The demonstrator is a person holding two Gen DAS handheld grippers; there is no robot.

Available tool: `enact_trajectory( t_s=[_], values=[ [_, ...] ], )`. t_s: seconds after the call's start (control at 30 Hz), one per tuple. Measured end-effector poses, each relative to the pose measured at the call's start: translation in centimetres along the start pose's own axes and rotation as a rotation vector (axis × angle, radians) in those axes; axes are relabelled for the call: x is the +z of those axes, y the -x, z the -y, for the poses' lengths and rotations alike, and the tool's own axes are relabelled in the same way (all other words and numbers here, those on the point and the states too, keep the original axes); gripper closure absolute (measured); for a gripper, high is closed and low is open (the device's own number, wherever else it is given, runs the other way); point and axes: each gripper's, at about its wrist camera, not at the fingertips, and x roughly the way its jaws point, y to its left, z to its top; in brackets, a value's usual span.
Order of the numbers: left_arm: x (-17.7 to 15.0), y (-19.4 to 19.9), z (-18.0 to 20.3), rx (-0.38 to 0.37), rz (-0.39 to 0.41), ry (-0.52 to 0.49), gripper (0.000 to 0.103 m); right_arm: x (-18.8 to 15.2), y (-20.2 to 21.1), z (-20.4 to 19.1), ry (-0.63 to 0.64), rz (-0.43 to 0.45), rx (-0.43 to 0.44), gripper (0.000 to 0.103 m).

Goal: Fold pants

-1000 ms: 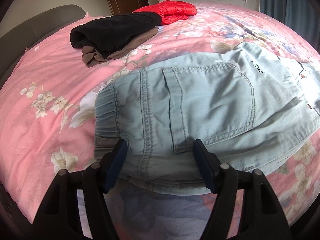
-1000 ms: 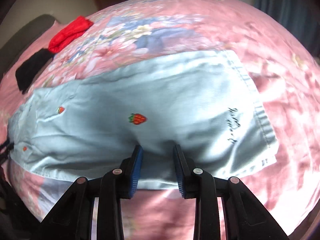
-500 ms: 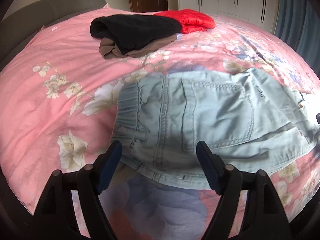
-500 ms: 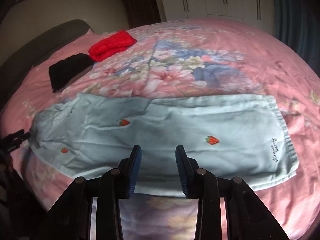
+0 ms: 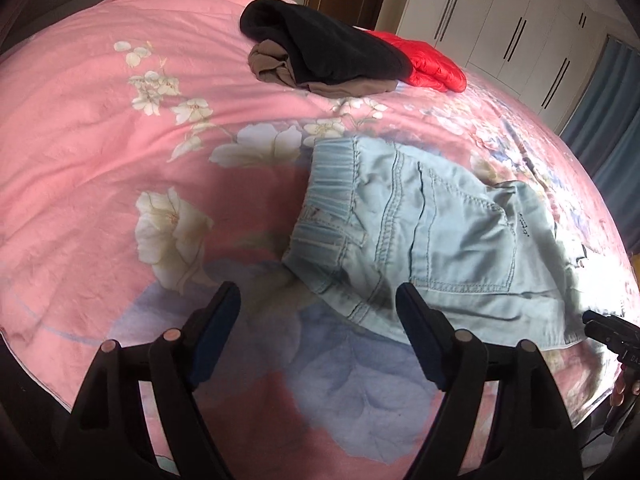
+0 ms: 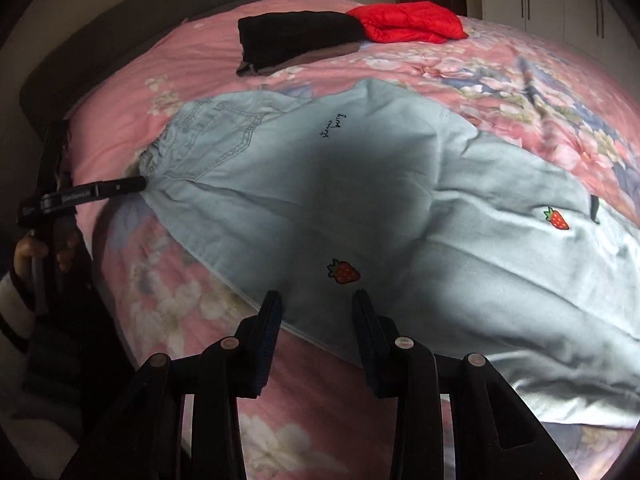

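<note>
Basically both grippers apart, empty — pants [image 6: 400, 200] lie lengthwise across bed [image 5: 120, 140]; waistband by left gripper [image 5: 316, 320], legs ahead of right gripper [image 6: 316, 312].

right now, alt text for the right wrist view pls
Light blue pants with strawberry patches lie spread on a pink floral bed, the open right claw at their near edge. Black and red clothes sit behind.

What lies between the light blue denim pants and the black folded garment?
Only bare pink floral bedspread separates the light blue denim pants from the black folded garment, per left wrist view.
</note>
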Motion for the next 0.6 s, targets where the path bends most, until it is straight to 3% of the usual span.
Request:
enact_trajectory(
  t_s=[0.13,0.23,0.37,0.47,0.6],
  values=[
    [1.4,0.7,3.0,-0.041,0.059,-0.063,0.022,-0.2,3.1,2.7,-0.140,0.090,-0.019,0.062],
    [2.0,0.3,6.1,-0.113,0.071,-0.118,0.022,-0.3,4.6,5.2,-0.243,0.139,0.021,0.060],
    [2.2,-2.0,9.6,-0.158,0.042,-0.179,0.022,2.3,3.7,5.6,-0.240,0.131,0.022,0.060],
    [2.3,-4.1,11.1,-0.161,-0.002,-0.214,0.023,5.3,1.7,5.5,-0.230,0.126,0.055,0.060],
    [2.1,-6.9,11.0,-0.072,-0.062,-0.252,0.021,10.1,-1.6,4.6,-0.213,0.139,0.088,0.060]
  ],
)
